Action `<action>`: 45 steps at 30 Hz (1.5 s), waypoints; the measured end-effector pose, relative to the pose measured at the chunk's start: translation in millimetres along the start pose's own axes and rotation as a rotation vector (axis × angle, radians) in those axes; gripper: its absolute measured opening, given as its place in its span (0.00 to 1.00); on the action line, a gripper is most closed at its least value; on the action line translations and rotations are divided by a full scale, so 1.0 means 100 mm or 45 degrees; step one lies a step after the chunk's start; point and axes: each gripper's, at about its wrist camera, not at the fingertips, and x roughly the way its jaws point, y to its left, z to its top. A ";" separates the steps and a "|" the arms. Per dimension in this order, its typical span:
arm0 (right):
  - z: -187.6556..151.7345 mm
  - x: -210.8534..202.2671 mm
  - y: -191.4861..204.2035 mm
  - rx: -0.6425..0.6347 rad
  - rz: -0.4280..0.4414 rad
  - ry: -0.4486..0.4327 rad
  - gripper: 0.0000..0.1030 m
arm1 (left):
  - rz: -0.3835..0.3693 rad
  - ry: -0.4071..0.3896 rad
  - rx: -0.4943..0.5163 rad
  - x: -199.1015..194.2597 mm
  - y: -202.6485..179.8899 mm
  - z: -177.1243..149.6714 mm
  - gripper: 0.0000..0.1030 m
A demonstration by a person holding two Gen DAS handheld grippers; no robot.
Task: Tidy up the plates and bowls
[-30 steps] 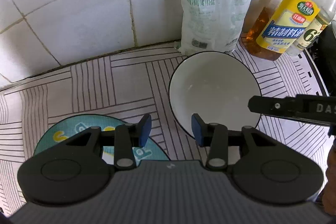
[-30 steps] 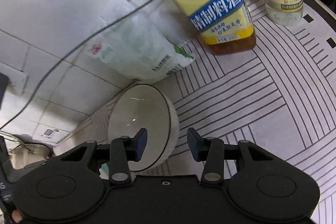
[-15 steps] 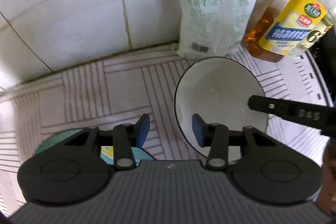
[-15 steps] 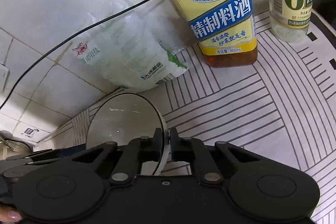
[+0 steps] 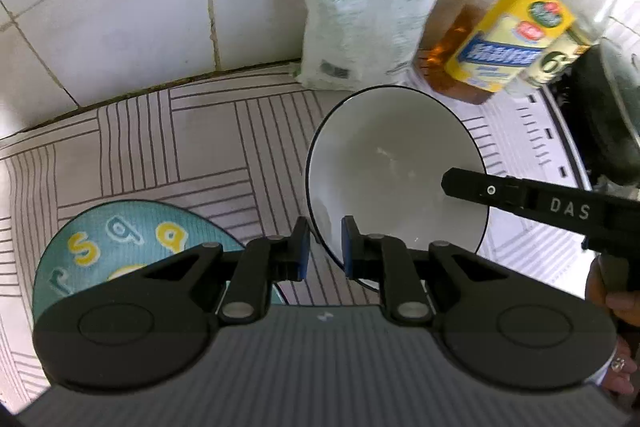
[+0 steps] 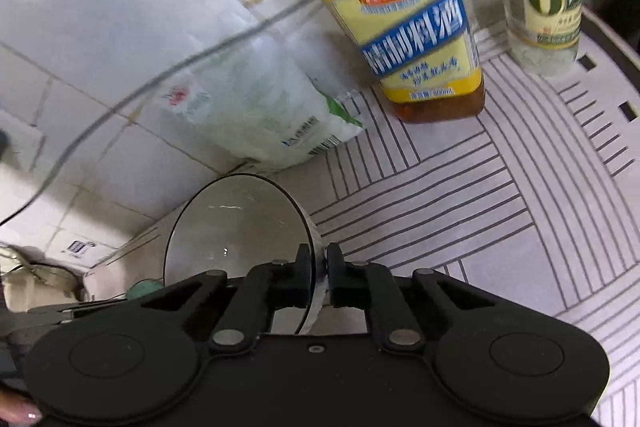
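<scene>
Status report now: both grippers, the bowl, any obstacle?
Right gripper shut on white bowl rim. Left gripper open, empty. Teal plate beside. Bottles, bag behind.

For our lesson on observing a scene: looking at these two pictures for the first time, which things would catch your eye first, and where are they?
The white bowl with a thin black rim stands out mid-counter, its rim pinched by the right gripper while the left gripper straddles the near edge. Behind it, a yellow-labelled bottle of amber cooking wine stands by the tiled wall. At lower left lies a teal plate with yellow letters.
</scene>
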 end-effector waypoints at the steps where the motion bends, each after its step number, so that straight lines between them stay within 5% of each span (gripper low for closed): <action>1: -0.02 -0.08 0.02 -0.007 0.008 -0.016 0.12 | -0.007 -0.006 0.005 -0.07 -0.03 -0.02 0.14; 21: -0.69 -1.50 0.15 -0.182 -0.015 -0.250 0.13 | -0.121 0.002 0.094 -1.09 -0.69 -0.67 0.14; 29: -0.95 -1.53 0.03 -0.185 -0.029 -0.219 0.13 | -0.096 0.103 0.128 -0.96 -0.80 -0.97 0.14; 45: -1.28 -1.26 0.13 -0.387 -0.164 -0.174 0.13 | -0.063 0.302 0.092 -0.60 -0.71 -1.08 0.16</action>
